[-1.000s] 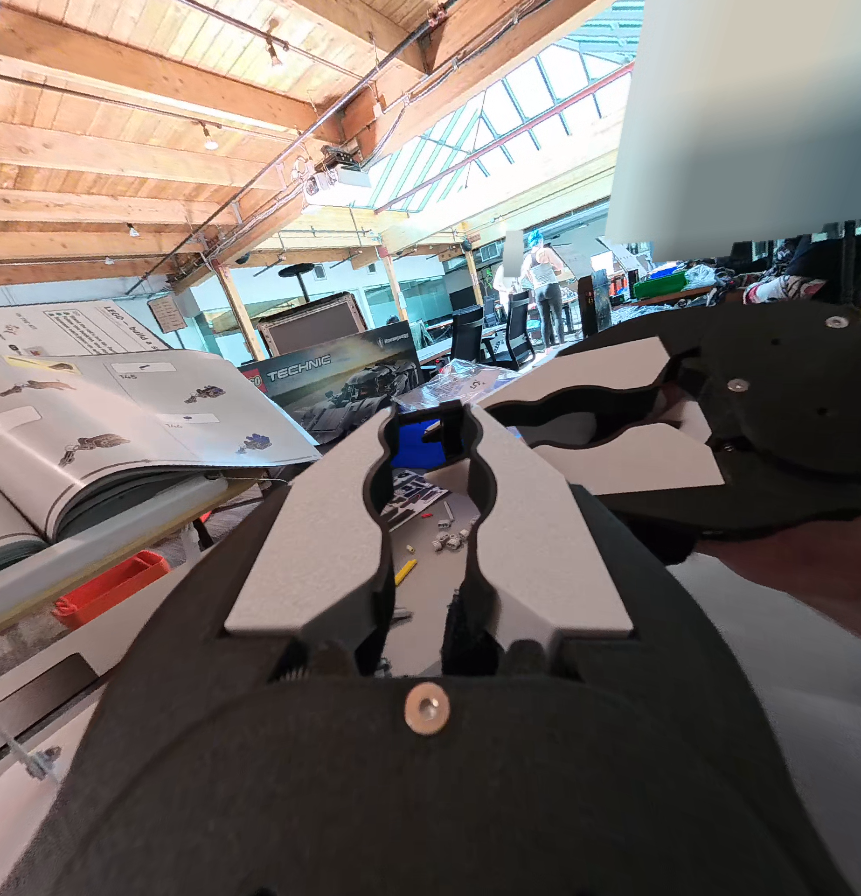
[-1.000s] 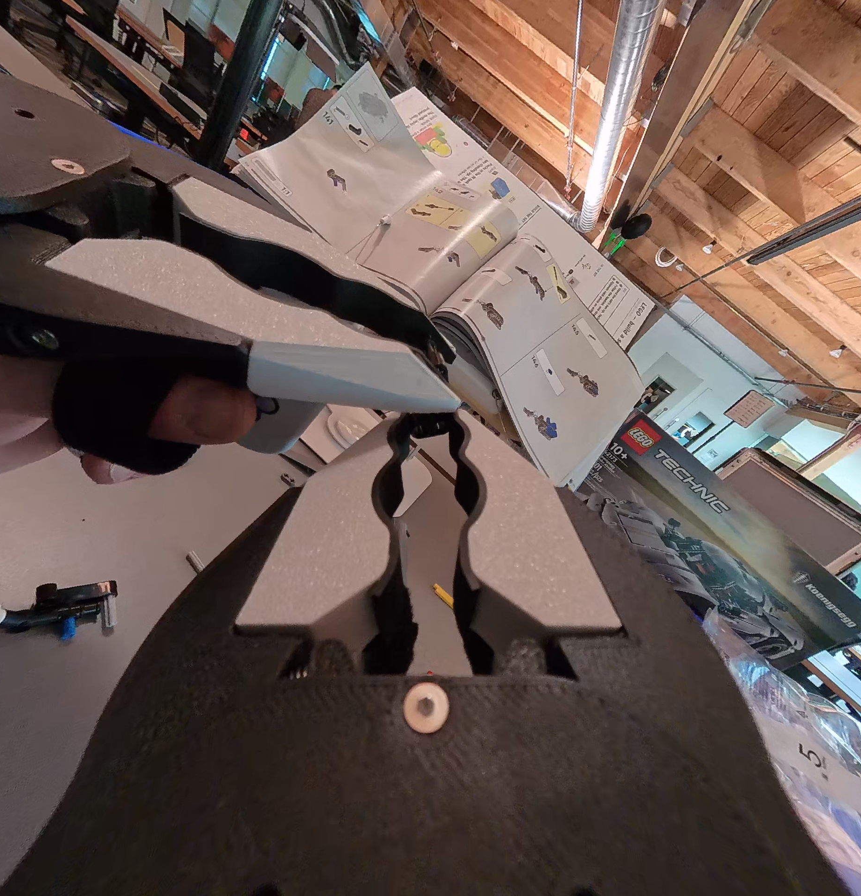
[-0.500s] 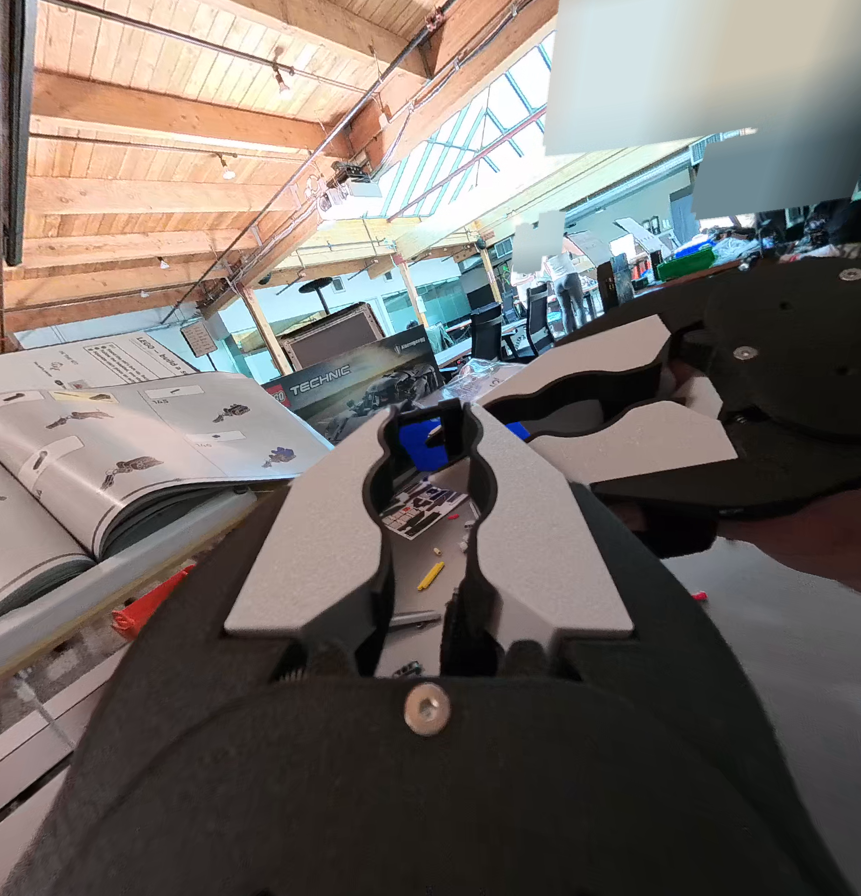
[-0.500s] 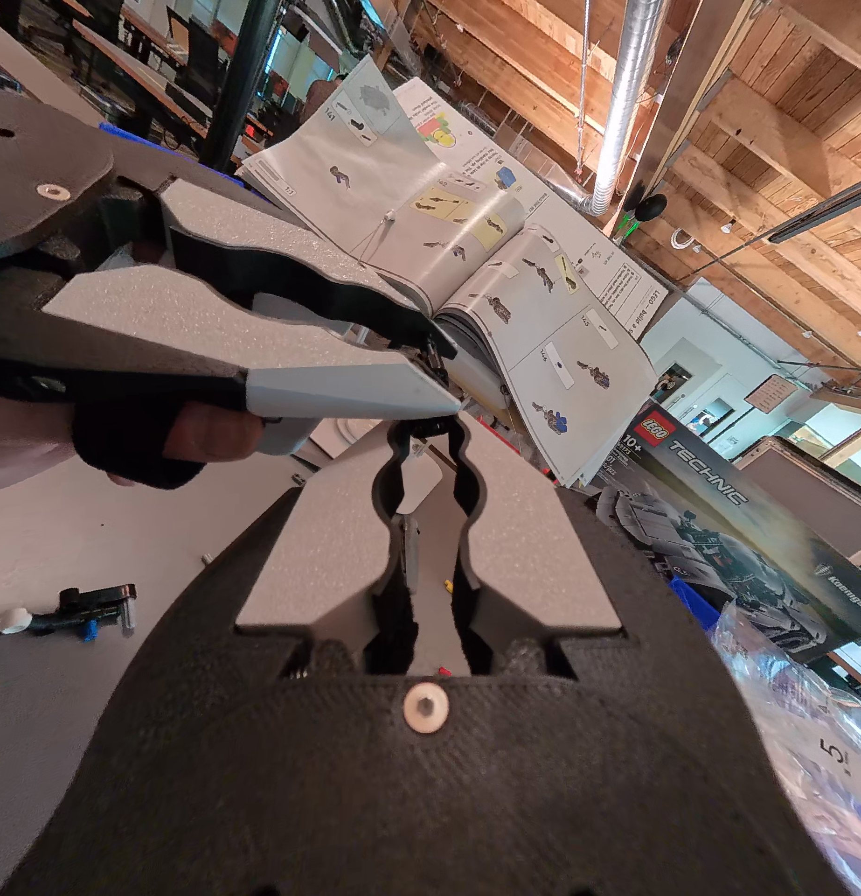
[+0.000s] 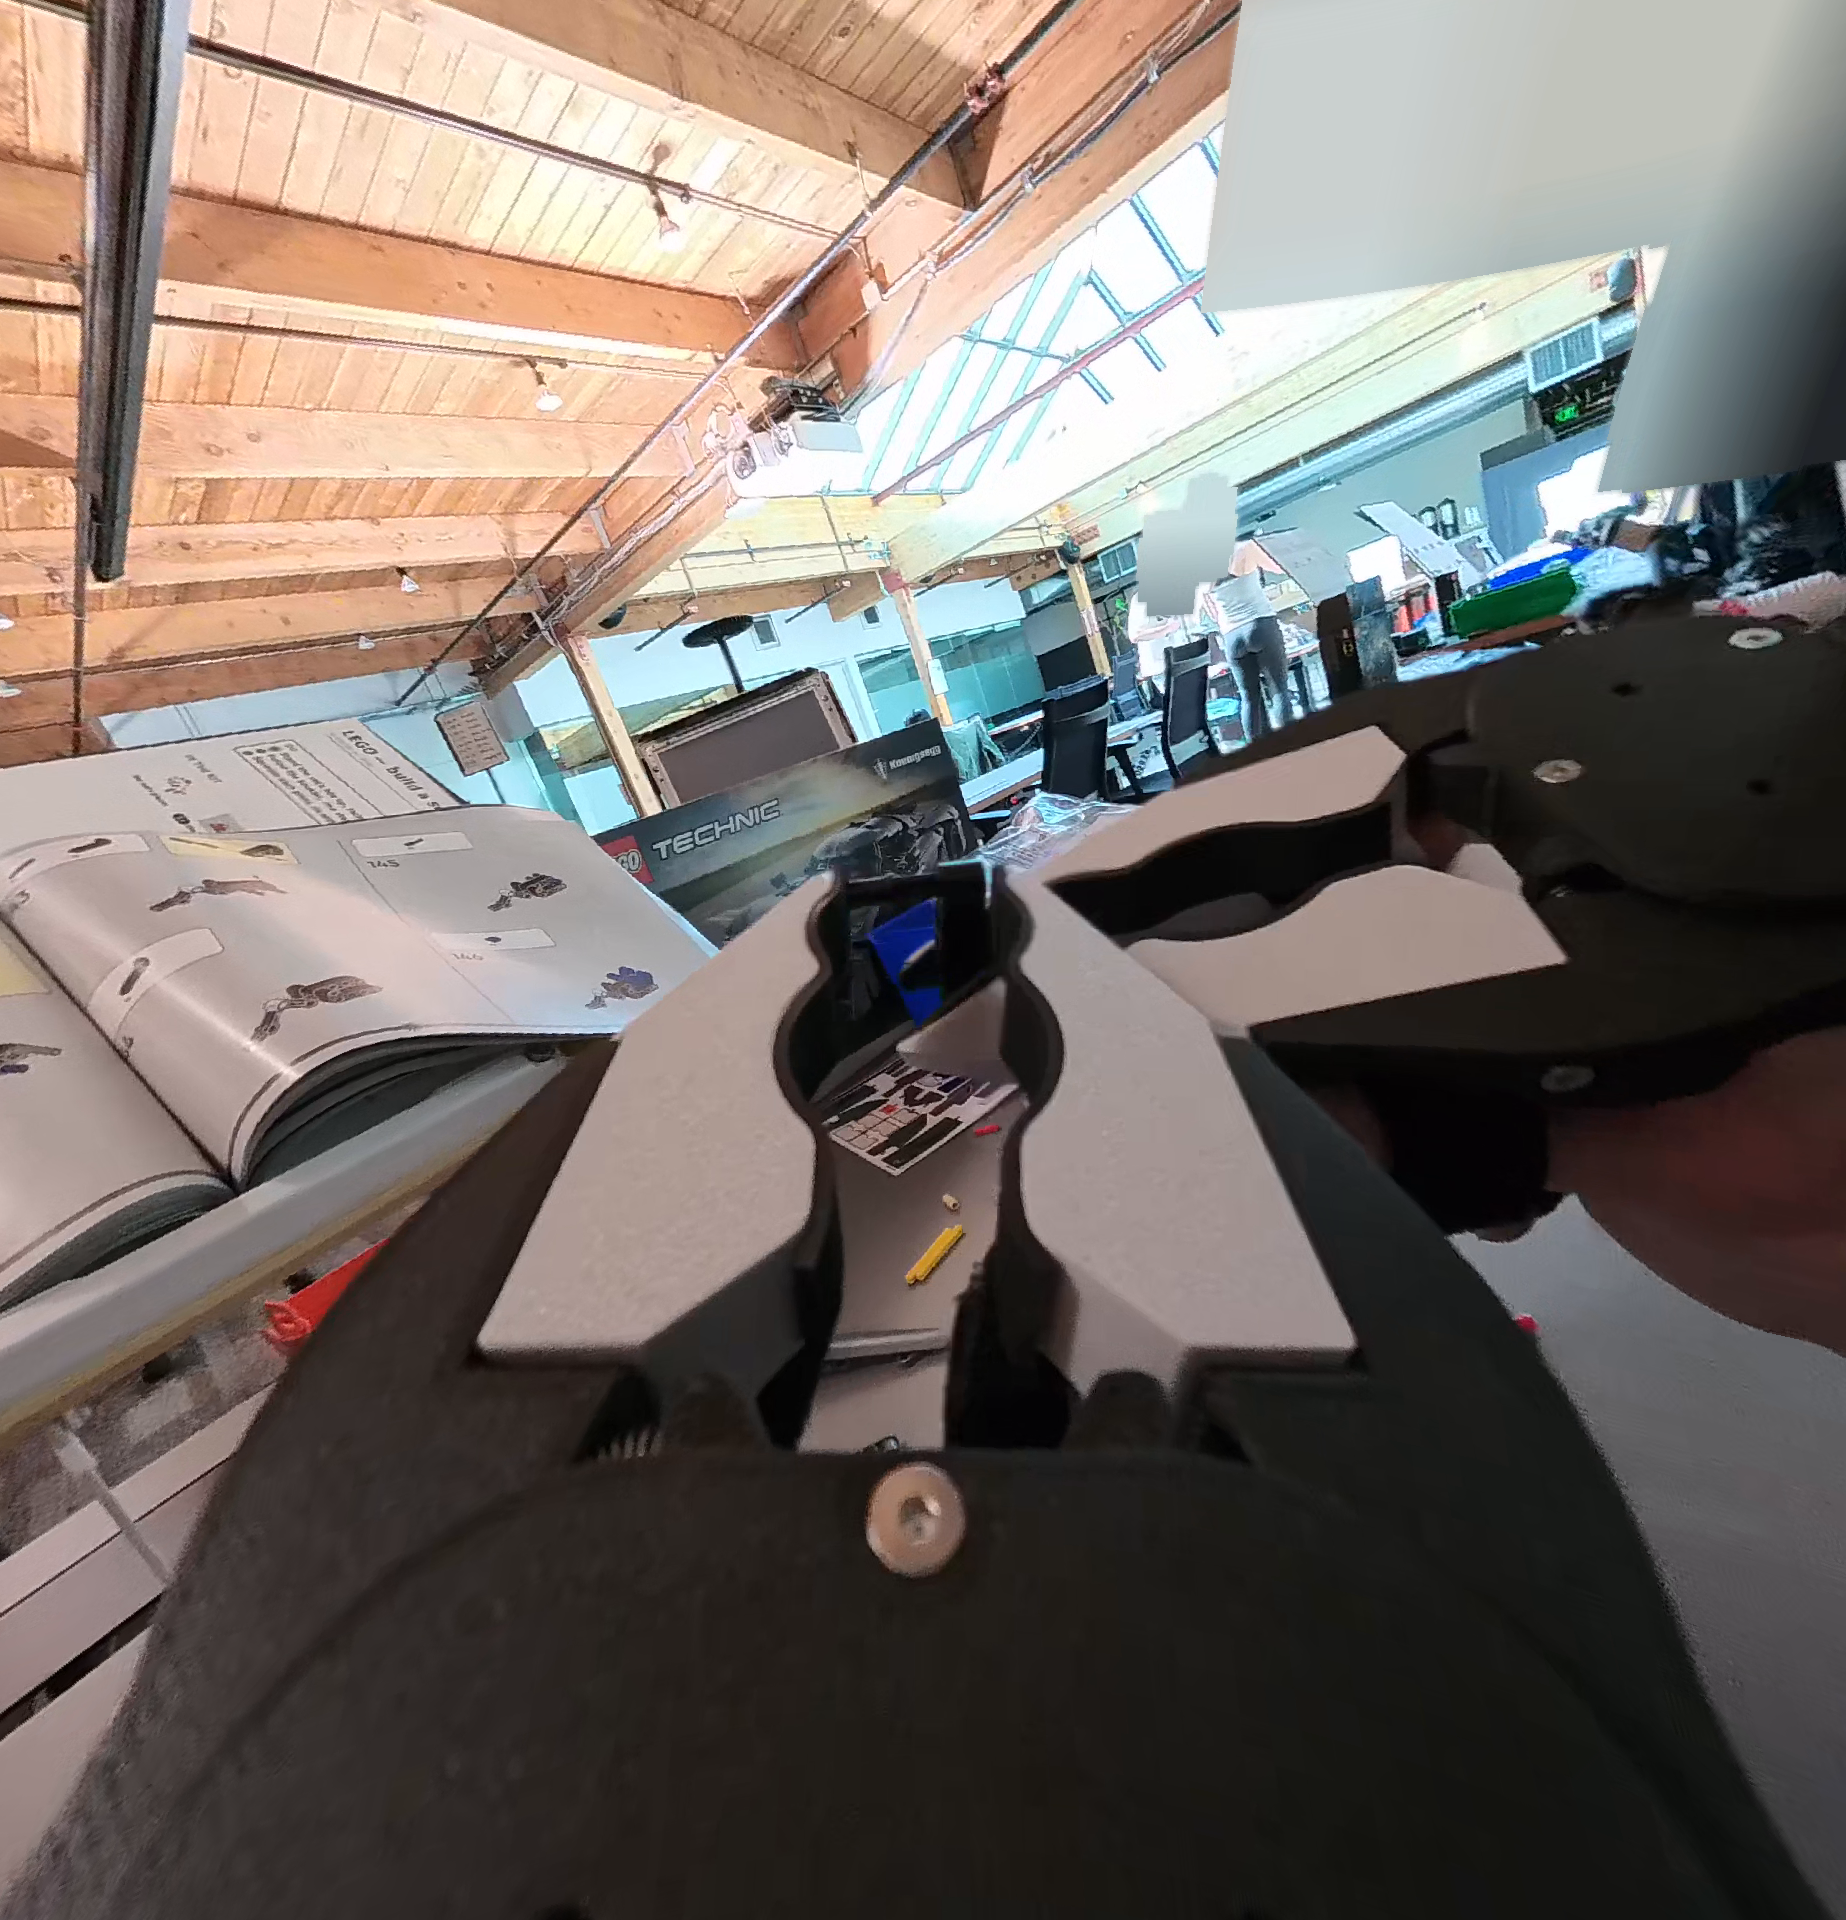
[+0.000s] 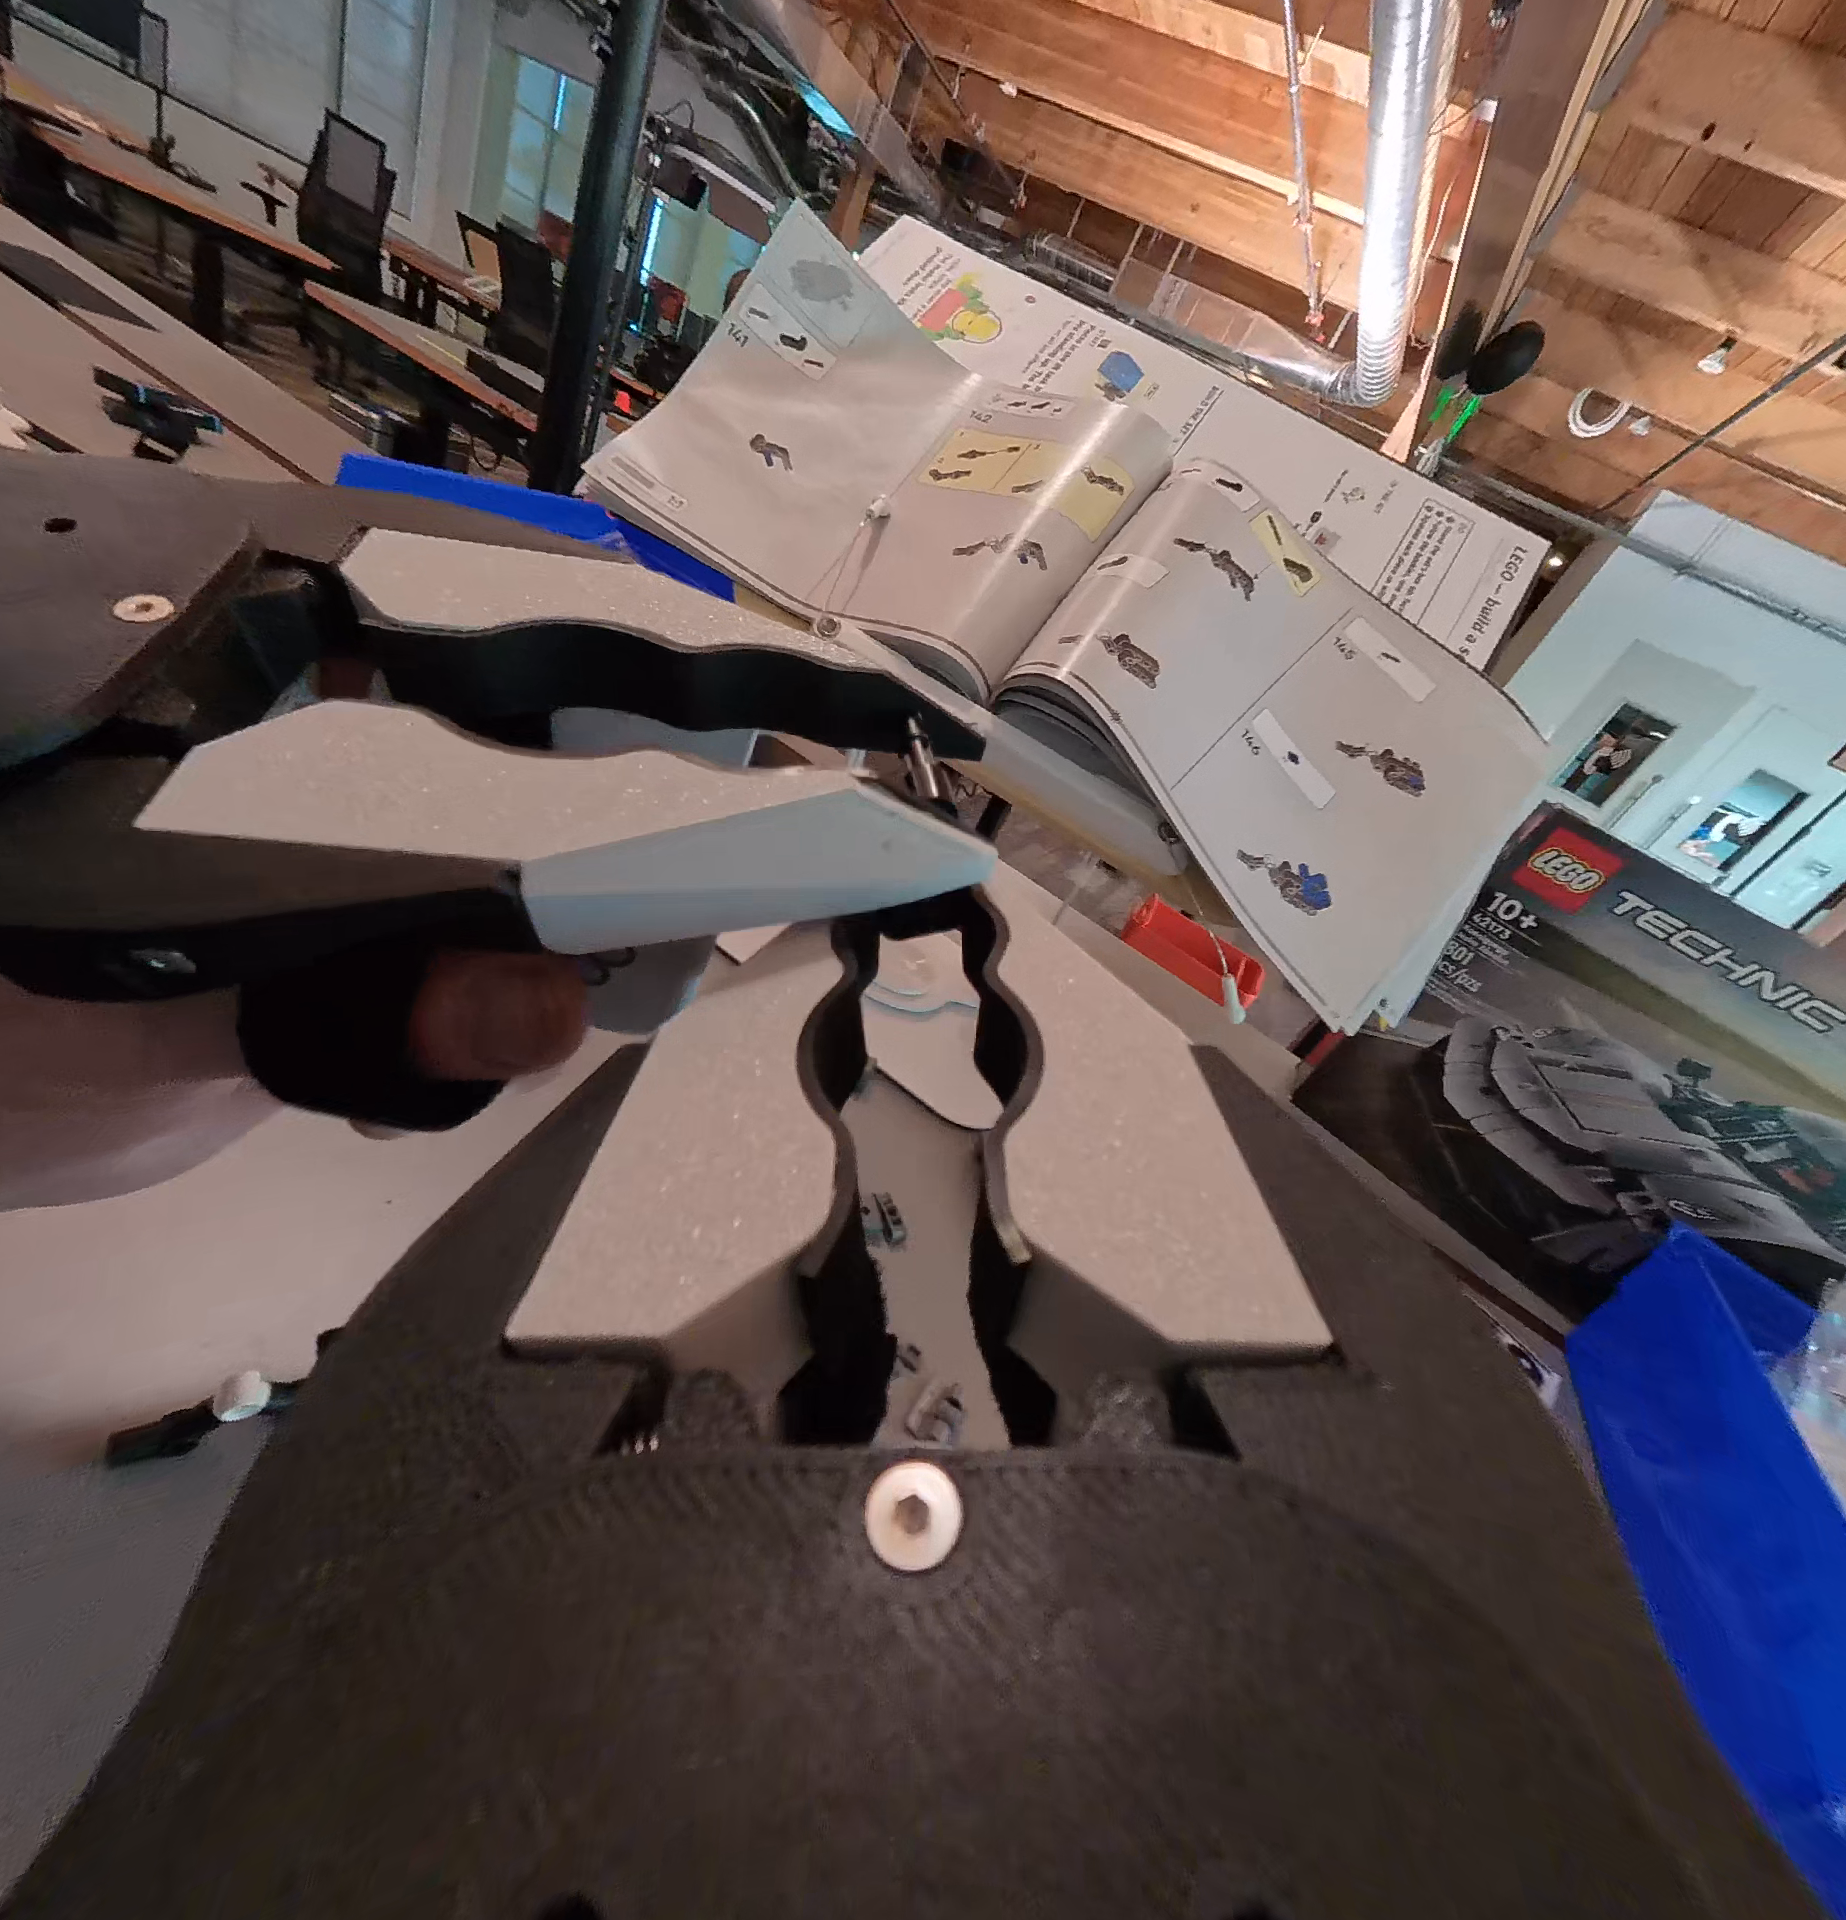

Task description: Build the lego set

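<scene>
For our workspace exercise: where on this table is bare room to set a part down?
Bare: grey tabletop left of the right tool, around a black piece. Crowded: around sticker sheet and yellow rod; right by toy box, blue bin.

Left hand-held gripper (image 5: pixel 924 914) narrowly parted, tips meeting right hand-held gripper (image 6: pixel 919 925), both raised, gloved hands
</scene>
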`<state>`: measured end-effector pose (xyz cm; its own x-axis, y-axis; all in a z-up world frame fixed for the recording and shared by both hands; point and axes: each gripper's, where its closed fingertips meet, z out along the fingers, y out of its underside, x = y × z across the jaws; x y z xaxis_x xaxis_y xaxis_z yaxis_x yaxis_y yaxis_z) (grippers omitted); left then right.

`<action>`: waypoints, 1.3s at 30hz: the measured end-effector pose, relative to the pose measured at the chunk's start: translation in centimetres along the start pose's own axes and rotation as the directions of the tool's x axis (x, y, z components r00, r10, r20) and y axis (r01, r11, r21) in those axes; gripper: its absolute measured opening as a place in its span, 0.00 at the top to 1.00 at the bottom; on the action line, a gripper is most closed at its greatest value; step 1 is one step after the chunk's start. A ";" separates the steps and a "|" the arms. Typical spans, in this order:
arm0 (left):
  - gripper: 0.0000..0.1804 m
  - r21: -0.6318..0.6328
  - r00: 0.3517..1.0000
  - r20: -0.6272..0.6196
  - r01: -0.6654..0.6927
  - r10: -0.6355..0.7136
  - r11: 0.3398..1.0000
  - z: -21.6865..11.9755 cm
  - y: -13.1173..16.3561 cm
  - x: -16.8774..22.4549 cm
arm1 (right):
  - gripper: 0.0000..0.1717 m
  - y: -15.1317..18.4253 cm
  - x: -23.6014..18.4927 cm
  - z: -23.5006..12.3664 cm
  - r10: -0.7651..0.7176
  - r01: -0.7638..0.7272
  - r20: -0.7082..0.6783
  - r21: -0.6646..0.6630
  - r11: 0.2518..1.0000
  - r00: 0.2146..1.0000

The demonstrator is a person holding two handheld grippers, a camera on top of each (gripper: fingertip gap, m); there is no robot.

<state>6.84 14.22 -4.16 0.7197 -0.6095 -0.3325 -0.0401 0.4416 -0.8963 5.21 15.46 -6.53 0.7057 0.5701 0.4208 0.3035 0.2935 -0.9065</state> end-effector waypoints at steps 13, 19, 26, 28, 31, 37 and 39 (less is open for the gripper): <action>0.87 -0.014 0.999 0.007 -0.046 0.046 0.999 -0.1 -0.1 -0.2 | 0.93 -0.3 -0.2 0.0 0.042 -0.042 0.015 0.012 0.999 0.999; 0.88 -0.034 0.996 0.017 -0.088 0.088 0.996 -0.2 -0.1 -0.3 | 0.93 -0.4 -0.2 0.1 0.015 -0.015 -0.002 0.006 1.000 1.000; 0.88 -0.047 0.992 0.015 -0.128 0.129 0.991 -0.2 0.0 -0.4 | 0.93 -0.3 -0.1 0.2 0.004 -0.004 -0.007 0.001 1.000 1.000; 0.88 -0.051 0.991 0.017 -0.132 0.133 0.990 -0.1 0.0 -0.5 | 0.93 -0.3 -0.1 0.3 0.019 -0.019 0.003 0.002 1.000 1.000; 0.88 -0.040 0.985 0.051 -0.166 0.168 0.985 -0.3 -0.3 -0.7 | 0.93 -0.4 -0.3 0.4 0.052 -0.052 0.023 0.009 0.999 0.998; 0.86 -0.059 0.991 0.012 -0.133 0.134 0.989 -0.6 -0.1 -0.3 | 0.93 -0.2 -0.3 0.6 0.083 -0.084 0.032 0.010 0.996 0.996; 0.84 -0.064 0.993 -0.004 -0.116 0.116 0.991 -0.7 -0.1 -0.2 | 0.93 -0.1 -0.2 0.6 0.080 -0.080 0.025 0.010 0.997 0.996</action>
<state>6.26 13.85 -4.19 0.7074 -0.5568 -0.4354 -0.1674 0.4664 -0.8686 4.61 15.73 -6.48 0.7117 0.6105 0.3475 0.2391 0.2546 -0.9370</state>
